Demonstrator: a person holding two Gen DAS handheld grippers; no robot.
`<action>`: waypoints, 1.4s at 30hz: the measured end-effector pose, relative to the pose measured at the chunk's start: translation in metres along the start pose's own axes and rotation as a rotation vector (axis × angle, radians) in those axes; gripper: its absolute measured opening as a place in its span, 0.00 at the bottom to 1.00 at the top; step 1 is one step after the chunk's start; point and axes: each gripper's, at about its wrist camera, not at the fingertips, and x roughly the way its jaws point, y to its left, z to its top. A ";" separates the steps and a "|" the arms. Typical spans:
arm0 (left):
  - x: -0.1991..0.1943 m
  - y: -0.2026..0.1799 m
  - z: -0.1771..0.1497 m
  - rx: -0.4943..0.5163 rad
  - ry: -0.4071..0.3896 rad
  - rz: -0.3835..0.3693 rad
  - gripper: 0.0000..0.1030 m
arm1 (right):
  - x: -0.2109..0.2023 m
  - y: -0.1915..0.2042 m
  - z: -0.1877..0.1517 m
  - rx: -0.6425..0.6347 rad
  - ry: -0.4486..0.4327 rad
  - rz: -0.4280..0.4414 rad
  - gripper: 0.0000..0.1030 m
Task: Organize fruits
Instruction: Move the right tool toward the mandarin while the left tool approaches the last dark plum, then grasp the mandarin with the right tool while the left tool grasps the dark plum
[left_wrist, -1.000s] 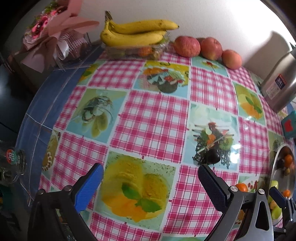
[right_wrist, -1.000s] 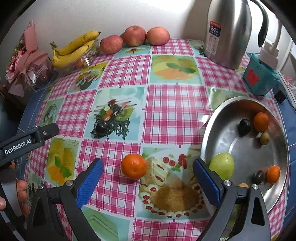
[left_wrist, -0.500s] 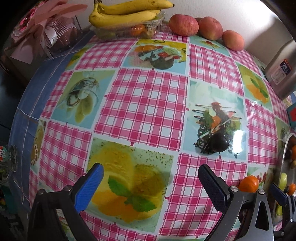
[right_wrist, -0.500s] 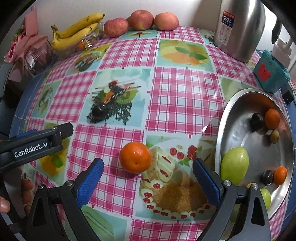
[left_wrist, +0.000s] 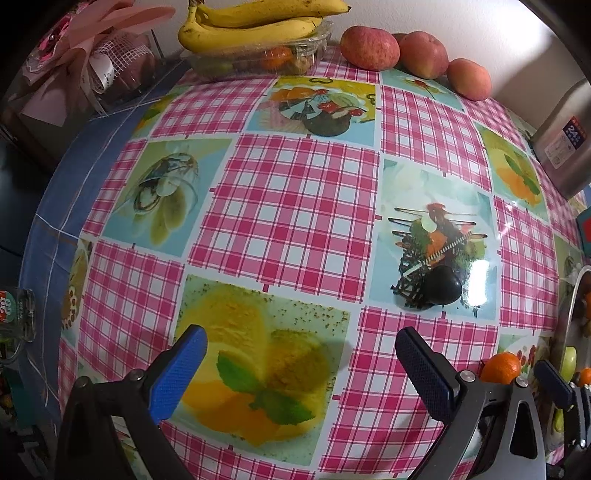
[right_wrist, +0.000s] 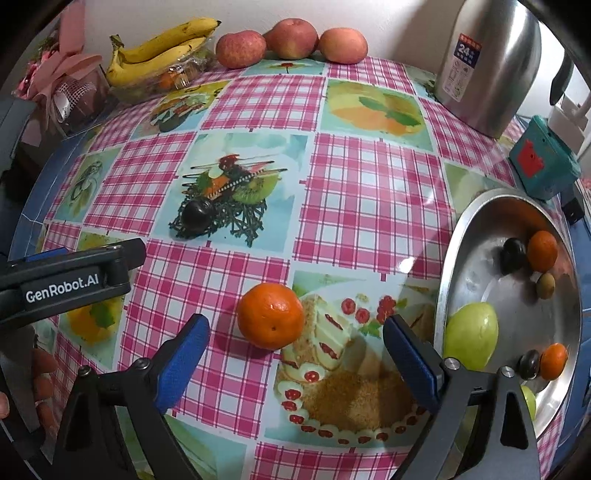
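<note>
An orange tangerine (right_wrist: 270, 315) lies on the checked tablecloth just ahead of my open, empty right gripper (right_wrist: 295, 343), slightly left of its middle. It also shows in the left wrist view (left_wrist: 501, 367). A dark plum (right_wrist: 197, 215) lies further back to the left; in the left wrist view the plum (left_wrist: 442, 290) is ahead and right of my open, empty left gripper (left_wrist: 301, 354). A steel bowl (right_wrist: 461, 236) at the right holds a green fruit (right_wrist: 471, 339), tangerines (right_wrist: 542, 251) and small dark fruits.
At the back stand a tray of bananas (right_wrist: 162, 51), three apples (right_wrist: 291, 38), a steel kettle (right_wrist: 487, 62), a teal box (right_wrist: 541, 162) and a pink bouquet (right_wrist: 59, 81). The table's blue edge (left_wrist: 55, 206) runs along the left.
Both grippers have moved forward and lower over the table. The tangerine and the plum have come closer. Both grippers stay open.
</note>
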 end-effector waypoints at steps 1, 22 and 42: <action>-0.001 0.000 0.000 0.000 -0.001 0.000 1.00 | -0.001 0.001 0.001 -0.003 -0.005 0.003 0.80; -0.008 -0.001 0.000 -0.008 -0.020 -0.013 1.00 | -0.007 0.006 0.001 -0.040 -0.011 0.046 0.36; -0.034 -0.051 0.015 0.090 -0.179 -0.148 1.00 | -0.023 -0.027 0.005 0.081 -0.058 0.057 0.35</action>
